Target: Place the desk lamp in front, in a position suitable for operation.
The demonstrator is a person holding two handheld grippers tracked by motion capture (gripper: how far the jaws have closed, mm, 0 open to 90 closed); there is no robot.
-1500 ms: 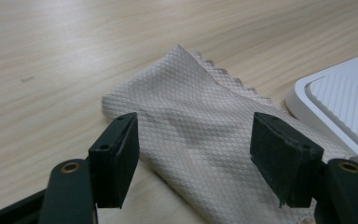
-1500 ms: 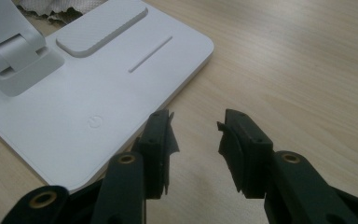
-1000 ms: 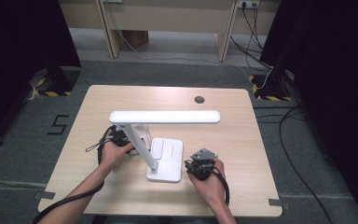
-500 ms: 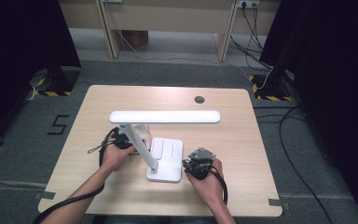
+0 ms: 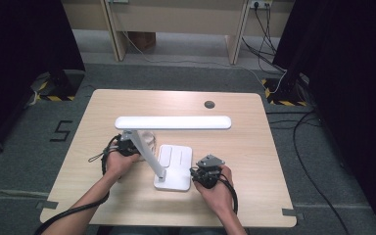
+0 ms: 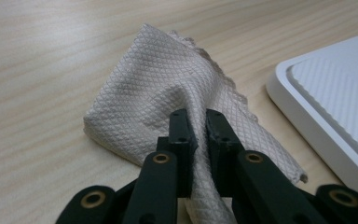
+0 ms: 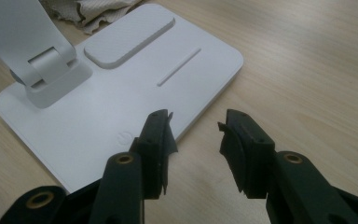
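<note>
The left gripper (image 6: 197, 122) has just been closed, and a fold of the cloth (image 6: 168, 88) is pinched between its fingers on the worktop (image 6: 37, 70). The right gripper (image 7: 196, 128) is held wide open, nothing grasped, just above the edge of the lamp base (image 7: 98, 116).

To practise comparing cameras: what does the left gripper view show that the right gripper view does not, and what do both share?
Left gripper view: the left gripper, jaws just closed and pinching the cloth, whose full spread on the table is seen.

Right gripper view: the right gripper, jaws open at the base's edge, plus the lamp's hinge, power mark and slot.

Both: cloth, white lamp base, wooden table.
</note>
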